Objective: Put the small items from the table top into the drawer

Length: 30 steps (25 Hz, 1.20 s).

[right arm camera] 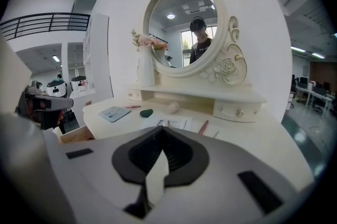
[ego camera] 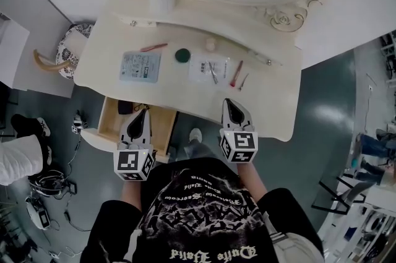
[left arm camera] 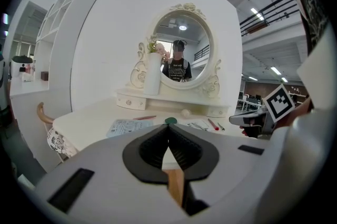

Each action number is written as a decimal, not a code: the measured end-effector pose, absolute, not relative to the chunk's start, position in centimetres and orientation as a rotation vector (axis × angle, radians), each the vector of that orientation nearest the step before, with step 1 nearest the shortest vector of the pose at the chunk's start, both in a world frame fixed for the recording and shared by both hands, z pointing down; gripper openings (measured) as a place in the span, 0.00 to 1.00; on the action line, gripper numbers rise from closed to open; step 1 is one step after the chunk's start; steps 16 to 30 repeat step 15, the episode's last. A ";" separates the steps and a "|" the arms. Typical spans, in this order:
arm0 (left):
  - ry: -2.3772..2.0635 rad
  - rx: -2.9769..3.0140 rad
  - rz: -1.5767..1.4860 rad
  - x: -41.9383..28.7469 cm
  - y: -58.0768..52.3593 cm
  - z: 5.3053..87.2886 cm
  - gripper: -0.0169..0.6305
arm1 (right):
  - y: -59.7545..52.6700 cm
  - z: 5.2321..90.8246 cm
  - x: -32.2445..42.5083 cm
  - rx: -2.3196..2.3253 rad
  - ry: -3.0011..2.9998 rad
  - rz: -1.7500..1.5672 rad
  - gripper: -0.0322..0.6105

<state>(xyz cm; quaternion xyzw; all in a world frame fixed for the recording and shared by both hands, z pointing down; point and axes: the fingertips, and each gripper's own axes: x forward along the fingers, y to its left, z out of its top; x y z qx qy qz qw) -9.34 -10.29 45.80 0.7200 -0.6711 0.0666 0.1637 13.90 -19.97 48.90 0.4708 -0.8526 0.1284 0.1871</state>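
Left gripper — over drawer — dark item inside

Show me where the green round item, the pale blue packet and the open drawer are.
green round item [ego camera: 181,55], head view, its centre.
pale blue packet [ego camera: 140,65], head view, middle of its top face.
open drawer [ego camera: 164,127], head view, bare wooden bottom.

Table smooth, glossy painted finish; drawer inside bare matt wood; floor glossy.
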 end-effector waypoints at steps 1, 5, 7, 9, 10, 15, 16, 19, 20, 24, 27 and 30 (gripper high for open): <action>-1.916 2.052 0.193 -9.4 -10.2 45.8 0.05 | -19.9 48.9 13.8 1.323 -2.399 0.358 0.06; -1.917 2.051 0.191 -9.6 -9.9 45.7 0.05 | -19.7 48.8 13.6 1.319 -2.397 0.347 0.06; -1.916 2.051 0.189 -9.6 -9.8 45.7 0.05 | -19.6 48.9 13.6 1.318 -2.394 0.346 0.06; -1.917 2.051 0.186 -9.7 -9.8 45.7 0.05 | -19.6 48.9 13.6 1.318 -2.392 0.346 0.06; -1.918 2.051 0.185 -9.8 -9.8 45.7 0.05 | -19.6 49.0 13.6 1.319 -2.390 0.346 0.06; -1.924 2.053 0.183 -9.9 -9.6 45.5 0.05 | -19.5 49.1 13.7 1.329 -2.383 0.338 0.06; -1.924 2.053 0.183 -9.9 -9.6 45.5 0.05 | -19.5 49.1 13.7 1.329 -2.383 0.338 0.06; -1.924 2.053 0.183 -9.9 -9.6 45.5 0.05 | -19.5 49.1 13.7 1.329 -2.383 0.338 0.06; -1.924 2.053 0.183 -9.9 -9.6 45.5 0.05 | -19.5 49.1 13.7 1.329 -2.383 0.338 0.06; -1.924 2.053 0.183 -9.9 -9.6 45.5 0.05 | -19.5 49.1 13.7 1.329 -2.383 0.338 0.06; -1.924 2.053 0.183 -9.9 -9.6 45.5 0.05 | -19.5 49.1 13.7 1.329 -2.383 0.338 0.06; -1.924 2.053 0.183 -9.9 -9.6 45.5 0.05 | -19.5 49.1 13.7 1.329 -2.383 0.338 0.06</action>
